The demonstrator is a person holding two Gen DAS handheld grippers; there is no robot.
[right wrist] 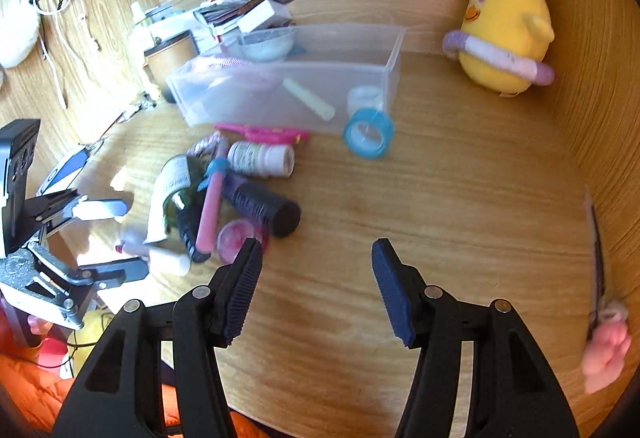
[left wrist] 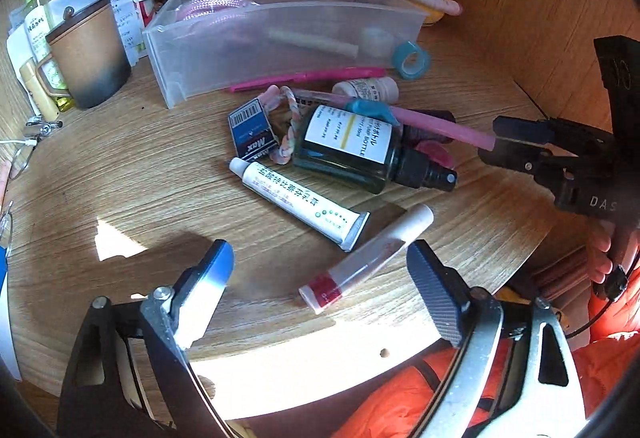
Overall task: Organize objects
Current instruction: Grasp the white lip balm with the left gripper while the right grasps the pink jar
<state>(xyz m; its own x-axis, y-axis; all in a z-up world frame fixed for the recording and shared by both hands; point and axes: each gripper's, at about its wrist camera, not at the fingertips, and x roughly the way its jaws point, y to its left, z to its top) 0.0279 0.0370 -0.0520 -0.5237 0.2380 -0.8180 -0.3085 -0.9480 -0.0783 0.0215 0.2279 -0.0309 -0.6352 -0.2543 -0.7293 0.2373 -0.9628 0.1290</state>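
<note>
left gripper [left wrist: 320, 278]: stood wide, nothing pressed between its pads; the clear plastic stick with a red end and white cap [left wrist: 366, 258] lay on the table just ahead, between the fingers.
right gripper [right wrist: 316, 278]: stood part open over bare wood, holding nothing; its left finger reached the near edge of the pile.
likely step: judged an approach, each gripper angled down toward the loose things so one could be taken and moved to the bin.
pile: a white ointment tube with green print [left wrist: 298, 204], a dark green glass spray bottle with a white label [left wrist: 352, 150], a pink stick [right wrist: 210, 216] lying across the bottle, a small white pill bottle [right wrist: 262, 158] and a blue staple box [left wrist: 252, 136] lay tangled mid-table, touching one another.
bin: the clear plastic rectangular bin [left wrist: 192, 78] stood behind the pile, open side up, already holding a pale stick and a pink cord.
blue tape roll [right wrist: 368, 132]: leaned against the bin's right corner.
edges: the table's [right wrist: 460, 198] near rim ran under both grippers; wooden walls closed the back and right.
open room: bare wood lay to the right of the pile, up to the yellow plush chick with pink rabbit ears [right wrist: 504, 38].
crowding: a brown mug [left wrist: 92, 54] and packets filled the left.
</note>
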